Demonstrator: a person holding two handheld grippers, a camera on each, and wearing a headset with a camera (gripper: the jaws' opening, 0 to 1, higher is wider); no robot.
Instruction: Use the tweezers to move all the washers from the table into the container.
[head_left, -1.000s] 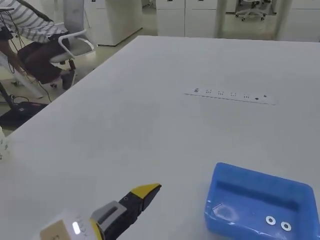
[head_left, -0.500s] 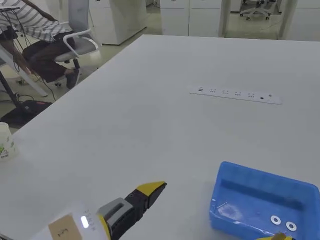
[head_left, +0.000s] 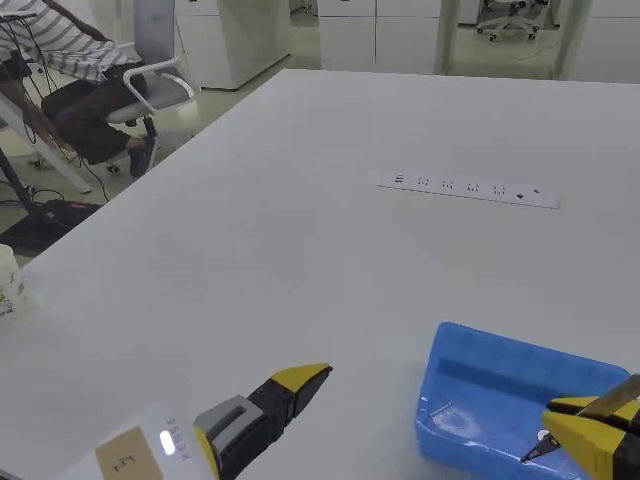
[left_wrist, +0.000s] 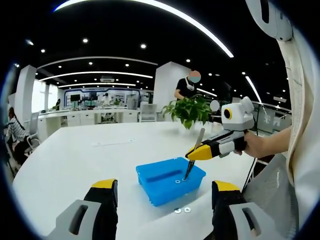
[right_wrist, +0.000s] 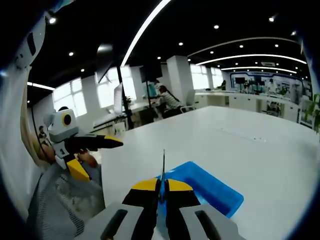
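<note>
Left gripper (left_wrist: 165, 186): jaws wide apart, empty.
Right gripper (right_wrist: 163, 186): clamped on tweezers (left_wrist: 195, 150), tips down inside blue container (left_wrist: 155, 191).
Washers (left_wrist: 178, 210): two on table (left_wrist: 75, 160) just beside container; at least one inside.

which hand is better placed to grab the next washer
Right: the right tongs hold the tweezers, tips at the container, near two washers on the table. The left tongs are open, empty.

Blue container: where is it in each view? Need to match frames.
Head view: blue container lower right on the table.
Left gripper view: low centre, between the open jaws.
Right gripper view: low centre-right, behind the jaws shut on the tweezers.
Shared landmark: socket strip beyond it.
</note>
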